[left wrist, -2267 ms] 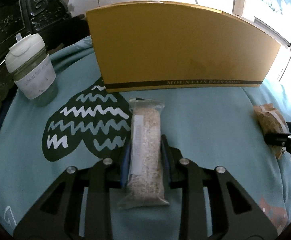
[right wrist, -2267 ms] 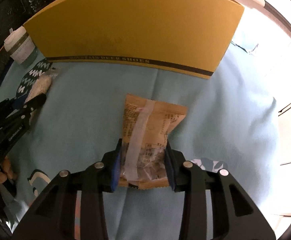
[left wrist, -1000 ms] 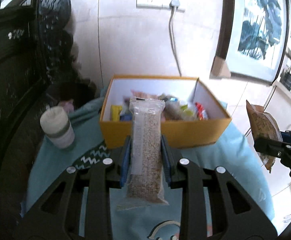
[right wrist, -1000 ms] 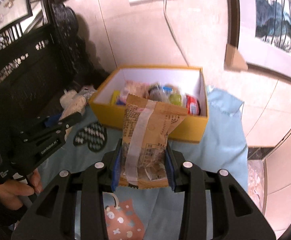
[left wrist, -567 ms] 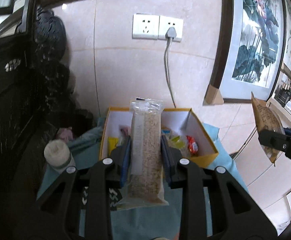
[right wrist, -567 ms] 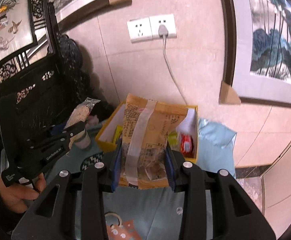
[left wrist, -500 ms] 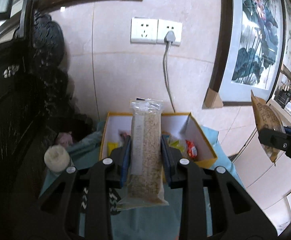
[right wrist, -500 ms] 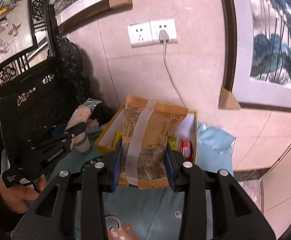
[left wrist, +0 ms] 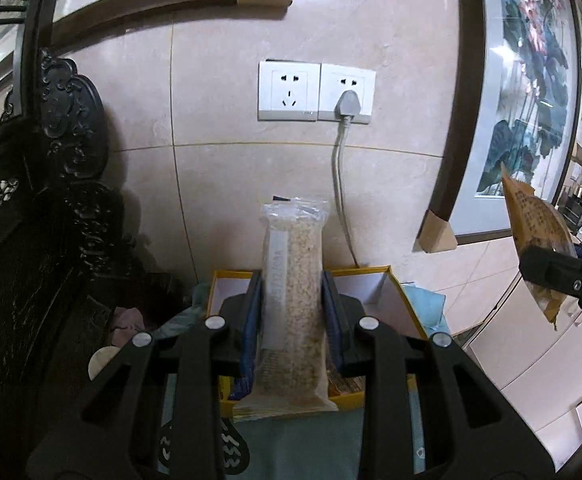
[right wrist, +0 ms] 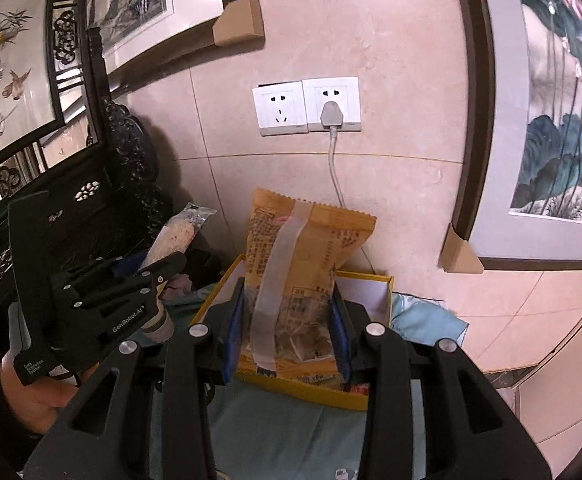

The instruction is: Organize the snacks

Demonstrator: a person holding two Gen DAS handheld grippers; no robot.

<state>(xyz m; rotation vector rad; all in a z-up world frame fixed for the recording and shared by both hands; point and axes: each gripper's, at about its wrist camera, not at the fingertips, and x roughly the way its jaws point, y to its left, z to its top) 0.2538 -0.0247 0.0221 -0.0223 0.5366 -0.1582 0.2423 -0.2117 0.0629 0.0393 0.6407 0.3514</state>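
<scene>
My left gripper (left wrist: 291,292) is shut on a clear-wrapped oat bar (left wrist: 293,304) that stands upright between the pads, held high above the yellow snack box (left wrist: 391,284). My right gripper (right wrist: 287,312) is shut on a tan snack packet (right wrist: 299,276) with a pale strip down its front. That packet (left wrist: 539,232) also shows at the right edge of the left wrist view. The yellow box (right wrist: 375,280) lies open below and behind both snacks; its contents are mostly hidden. The left gripper with the oat bar (right wrist: 175,236) shows at the left of the right wrist view.
The box sits on a teal cloth (right wrist: 283,432) over a table. A white-lidded cup (left wrist: 101,360) stands at the left beside dark carved furniture (left wrist: 43,240). A tiled wall with sockets and a plugged cord (left wrist: 341,184) rises behind. A hand (right wrist: 31,400) holds the left gripper.
Both grippers have risen with their snacks since the earlier frames. The box has dropped lower in view and is now largely hidden behind the held snacks; more wall shows.
</scene>
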